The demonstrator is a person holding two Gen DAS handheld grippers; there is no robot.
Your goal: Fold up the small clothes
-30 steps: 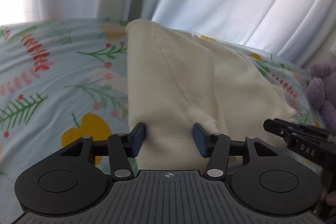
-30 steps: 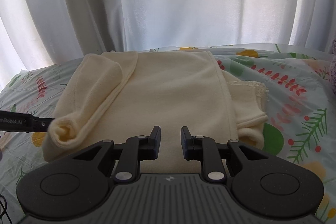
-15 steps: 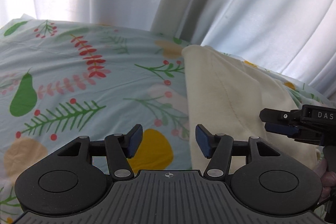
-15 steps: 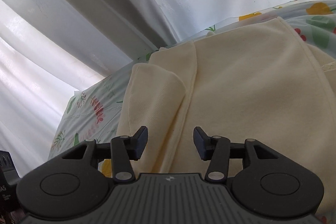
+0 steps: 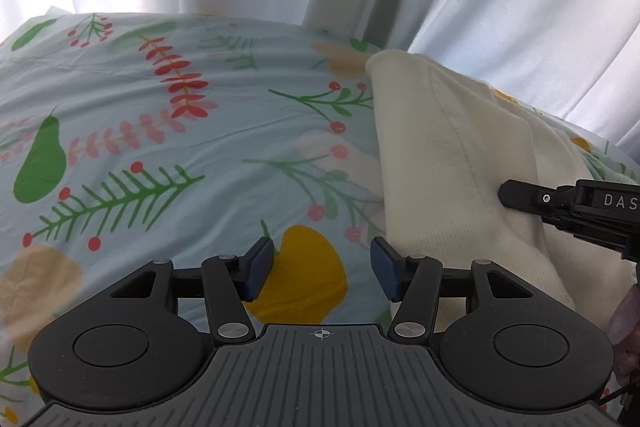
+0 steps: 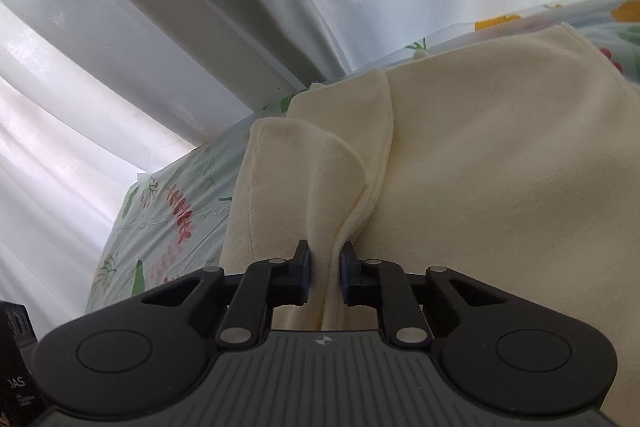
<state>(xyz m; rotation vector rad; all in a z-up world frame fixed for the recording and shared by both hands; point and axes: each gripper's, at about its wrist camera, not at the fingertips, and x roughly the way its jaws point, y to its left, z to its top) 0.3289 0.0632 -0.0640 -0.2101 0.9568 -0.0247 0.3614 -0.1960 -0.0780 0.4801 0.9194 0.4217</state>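
Observation:
A cream knit garment [image 6: 480, 155] lies partly folded on a floral sheet [image 5: 160, 131]. Its folded-over sleeve [image 6: 296, 179] lies along the left side. My right gripper [image 6: 323, 267] is shut on the sleeve's edge, with a fold of cream cloth pinched between the blue pads. In the left wrist view the garment [image 5: 440, 163] is at the right, and the right gripper [image 5: 560, 203] presses into it from the right. My left gripper [image 5: 322, 273] is open and empty over the bare sheet, just left of the garment's edge.
White curtains [image 6: 200, 27] hang close behind the bed in both views. The floral sheet stretches away to the left of the garment [image 5: 100, 187]. A dark object [image 6: 16, 355] shows at the lower left edge of the right wrist view.
My left gripper has let go of the garment and moved left onto the sheet. My right gripper has swung left, opened, then closed on the folded sleeve edge.

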